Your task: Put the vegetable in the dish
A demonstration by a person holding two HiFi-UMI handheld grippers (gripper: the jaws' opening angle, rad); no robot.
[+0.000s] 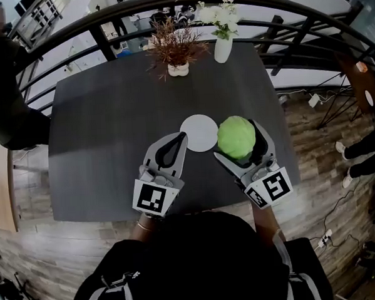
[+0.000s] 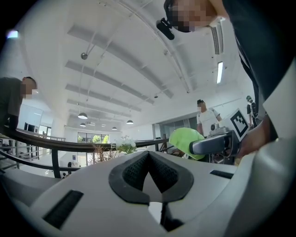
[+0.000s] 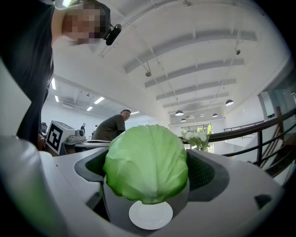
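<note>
Cabbage (image 3: 146, 170): round, pale green, smooth-leaved; we find it clamped between the jaws of the right gripper (image 1: 238, 143), seemingly off the table (image 1: 105, 125), just right of the dish (image 1: 198, 132) and not yet in it

Dish: small, white, flat, low-rimmed; we judge it narrower than the cabbage, so it offers little to seat a ball on

Left gripper (image 1: 176, 140): jaws together, nothing between them; tip just beside the dish's left edge

Further off: plant (image 1: 176, 49) and vase (image 1: 223, 48) at the table's far edge, well apart from the work

Risks, as we judge them: the jaws bear on a curved, slick surface at two sides only, so a tilt or a slackened squeeze may drop the cabbage early; released off centre, it may roll off the dish and across the table; set down hard, it may skid or tip the dish; the left gripper sits close enough that we may knock it on the way in
</note>
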